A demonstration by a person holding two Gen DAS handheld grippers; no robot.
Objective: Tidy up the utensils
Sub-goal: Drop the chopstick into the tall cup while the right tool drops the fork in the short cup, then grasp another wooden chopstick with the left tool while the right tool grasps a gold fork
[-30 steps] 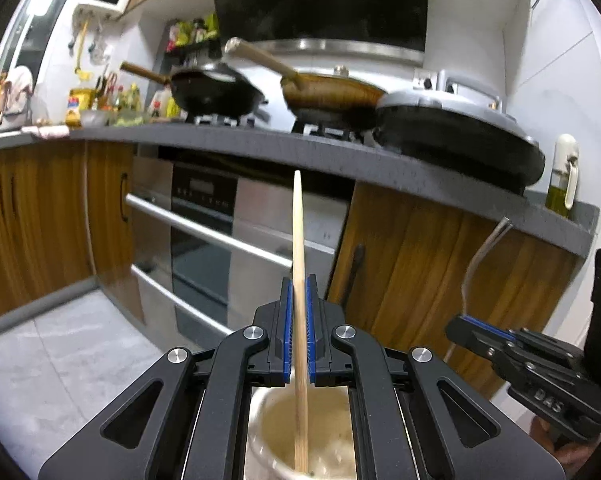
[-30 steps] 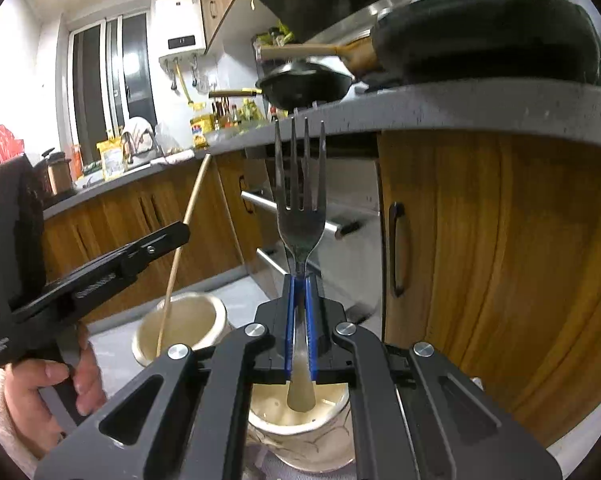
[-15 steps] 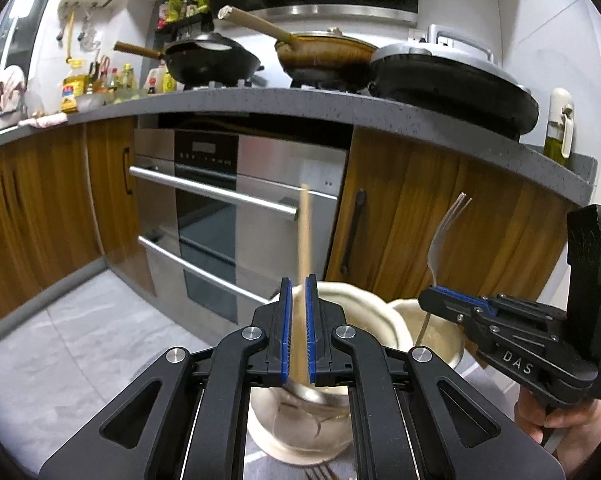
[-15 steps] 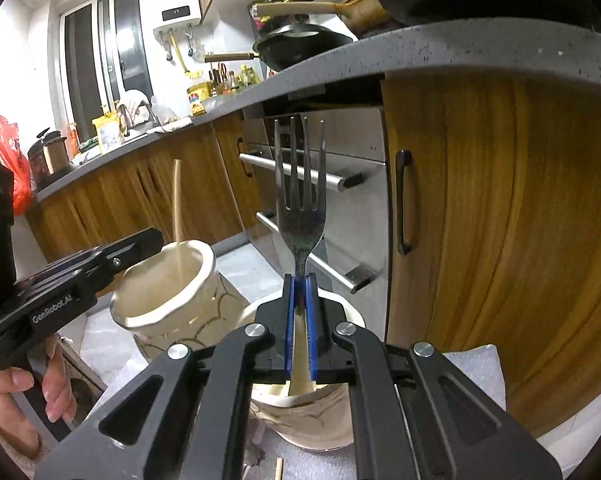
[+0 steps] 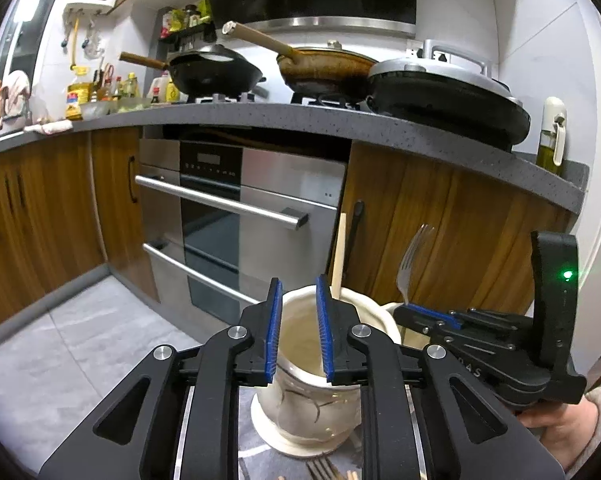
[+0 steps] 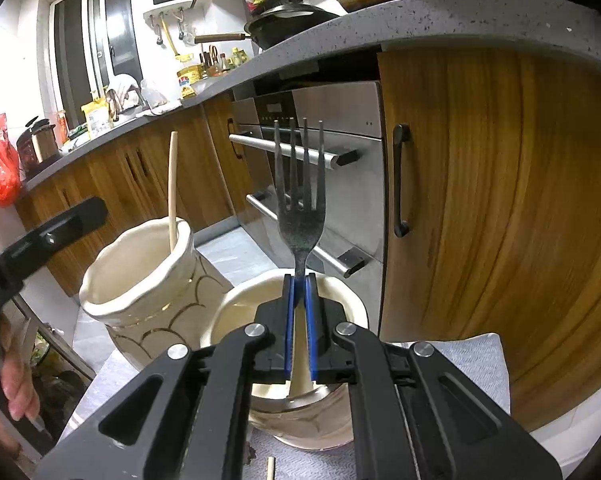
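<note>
My left gripper (image 5: 298, 292) is open and empty, just above a tall cream ceramic holder (image 5: 304, 412). A wooden chopstick (image 5: 337, 256) stands in that holder, leaning on its far rim. In the right wrist view the same holder (image 6: 140, 300) and chopstick (image 6: 172, 188) stand at the left. My right gripper (image 6: 299, 282) is shut on a metal fork (image 6: 300, 196), tines up, over a second cream holder (image 6: 256, 308). The right gripper (image 5: 426, 314) with the fork (image 5: 410, 264) also shows in the left wrist view.
Both holders stand on a grey cloth (image 6: 472, 356). A loose fork (image 5: 320, 470) and chopstick ends (image 6: 270, 468) lie on it near me. Beyond are a steel oven (image 5: 236, 216), wooden cabinets (image 6: 480, 200) and a grey counter (image 5: 284, 118) with pans.
My left gripper has opened and let go of the chopstick, which now stands in the tall holder. My right gripper has lowered the fork towards the second holder.
</note>
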